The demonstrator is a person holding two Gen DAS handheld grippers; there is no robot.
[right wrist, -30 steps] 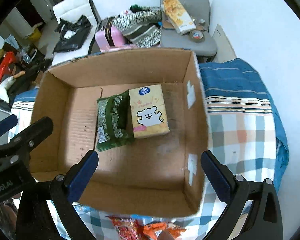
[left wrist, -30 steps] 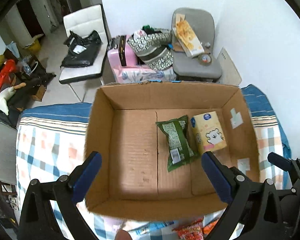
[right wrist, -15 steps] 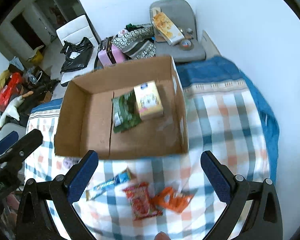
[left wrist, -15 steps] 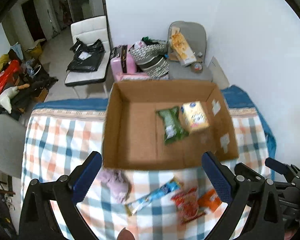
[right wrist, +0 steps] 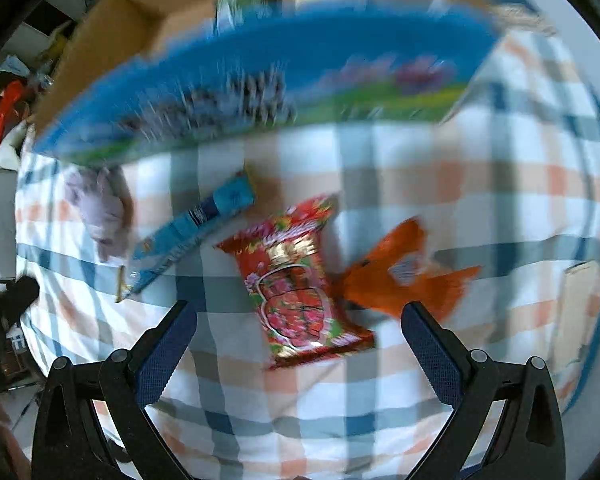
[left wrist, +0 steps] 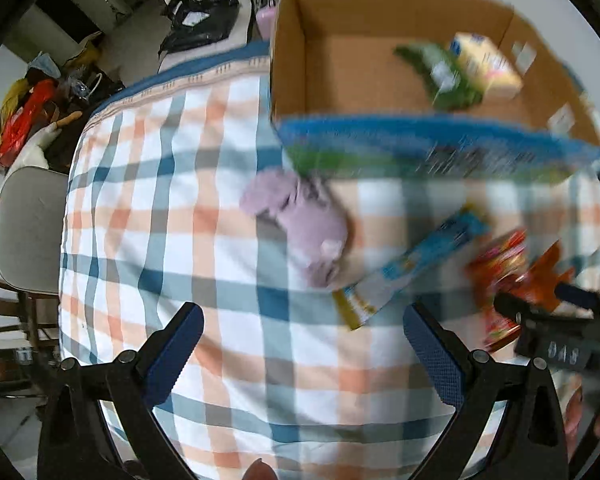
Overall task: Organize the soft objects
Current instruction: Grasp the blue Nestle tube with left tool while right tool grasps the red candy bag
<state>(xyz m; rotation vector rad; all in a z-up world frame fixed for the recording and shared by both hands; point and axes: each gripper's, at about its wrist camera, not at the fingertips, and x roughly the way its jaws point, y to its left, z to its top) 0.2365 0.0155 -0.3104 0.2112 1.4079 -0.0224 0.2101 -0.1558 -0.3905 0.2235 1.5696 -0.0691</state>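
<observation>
A cardboard box (left wrist: 292, 60) with a blue printed front (right wrist: 260, 80) stands on the plaid cloth; a green packet (left wrist: 444, 76) and a yellow tissue pack (left wrist: 488, 64) lie in it. In front lie a purple plush (left wrist: 304, 224), a blue snack packet (left wrist: 412, 268), a red packet (right wrist: 296, 276) and an orange packet (right wrist: 396, 272). My left gripper (left wrist: 304, 352) is open and empty, below the plush. My right gripper (right wrist: 300, 344) is open and empty, above the red packet. Both views are blurred.
The plaid cloth (left wrist: 180, 200) covers the table, whose left edge drops to a grey seat (left wrist: 28, 224). Beyond it are a white chair with a black bag (left wrist: 200, 20) and floor clutter (left wrist: 28, 120). The right gripper shows in the left wrist view (left wrist: 560, 332).
Both grippers have pulled back from over the box and dropped toward the cloth in front of it. The plush and packets now fill the views. Both jaws stay open.
</observation>
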